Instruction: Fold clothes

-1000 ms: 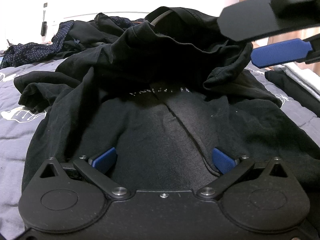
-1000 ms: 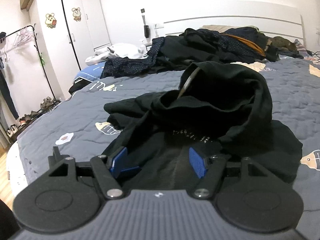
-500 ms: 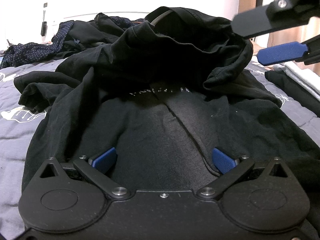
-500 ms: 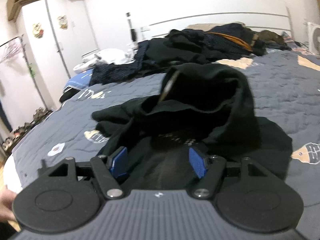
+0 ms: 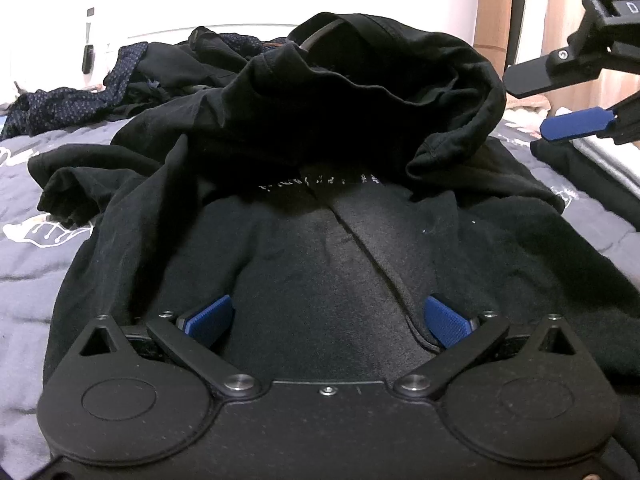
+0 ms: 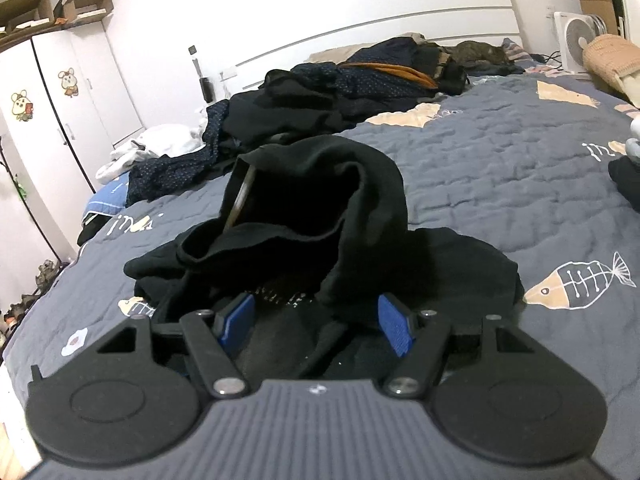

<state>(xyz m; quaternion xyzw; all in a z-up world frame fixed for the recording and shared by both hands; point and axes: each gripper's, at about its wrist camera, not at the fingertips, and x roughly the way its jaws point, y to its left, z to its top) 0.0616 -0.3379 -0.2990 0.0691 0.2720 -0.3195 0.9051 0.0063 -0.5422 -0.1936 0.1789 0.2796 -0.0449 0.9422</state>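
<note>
A black garment [image 5: 320, 240] with a line of small white print lies crumpled on the grey quilted bed [image 5: 24, 264]; its far part is bunched up high. My left gripper [image 5: 326, 320] rests low over the near part, jaws open, with the cloth bulging between the blue pads [image 5: 208, 322] but not pinched. In the right wrist view the same garment [image 6: 320, 200] lies ahead, and my right gripper [image 6: 316, 322] is open over its near edge. The right gripper [image 5: 554, 100] also shows at the upper right of the left wrist view, clear of the cloth.
A heap of dark clothes [image 6: 360, 84] lies along the white headboard. White wardrobe [image 6: 60, 100] and a clothes rack stand at the left. A fan [image 6: 576, 40] and a beige bundle [image 6: 608, 56] are at the far right. Folded clothes [image 5: 600, 160] lie to the right.
The right gripper has slid to the right in the left wrist view, away from the bunched cloth, and its own view has rolled. The left gripper and the garment have stayed put.
</note>
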